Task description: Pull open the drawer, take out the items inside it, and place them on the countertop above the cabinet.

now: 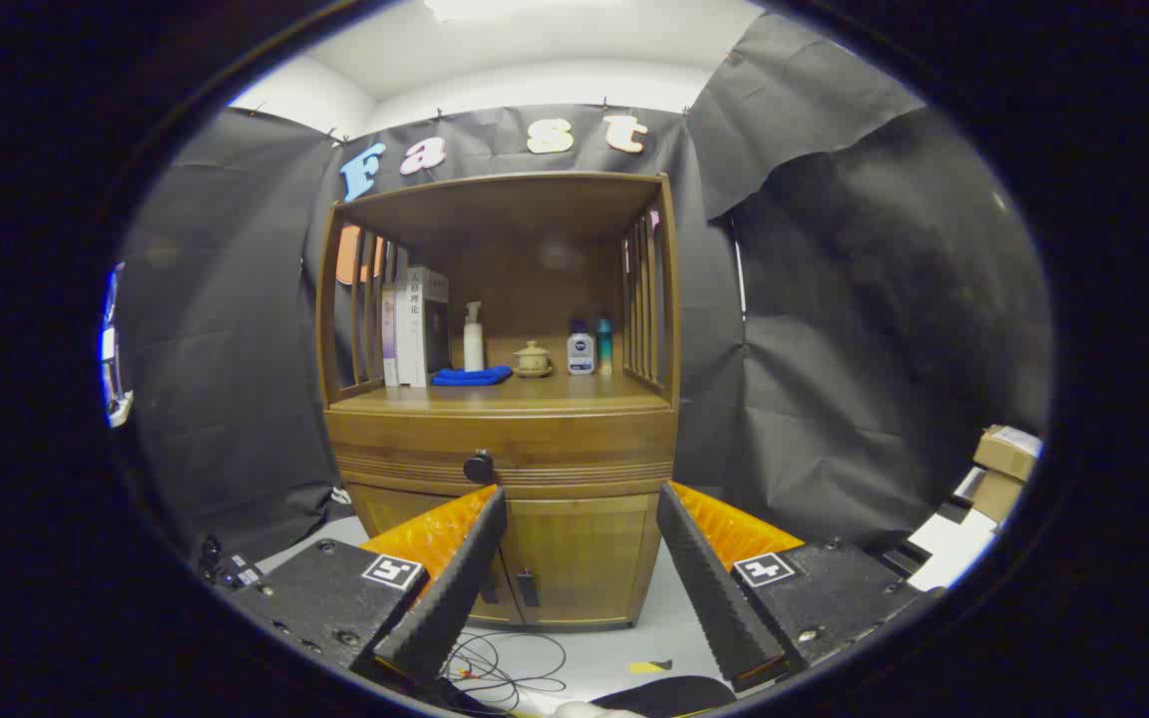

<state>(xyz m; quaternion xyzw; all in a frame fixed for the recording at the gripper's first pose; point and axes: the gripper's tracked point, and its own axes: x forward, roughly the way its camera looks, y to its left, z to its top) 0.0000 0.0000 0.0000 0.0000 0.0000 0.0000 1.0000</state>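
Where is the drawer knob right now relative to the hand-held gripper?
In the gripper view, the drawer knob sits on the closed drawer front under the countertop, beyond the open hand-held gripper, just above its left fingertip.

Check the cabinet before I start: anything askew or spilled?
Nothing stands out. The drawer is shut, the shelf items stand upright, and the blue cloth lies flat. The gripper hangs open, short of the knob.

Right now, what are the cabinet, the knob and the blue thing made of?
The cabinet looks like brown wood with a smooth, slightly shiny finish; grain lines show on its drawer front. The knob is dark and round, maybe metal or plastic; I can't tell. The blue thing looks like soft folded cloth, lying limp. The gripper is open, well short of the knob.
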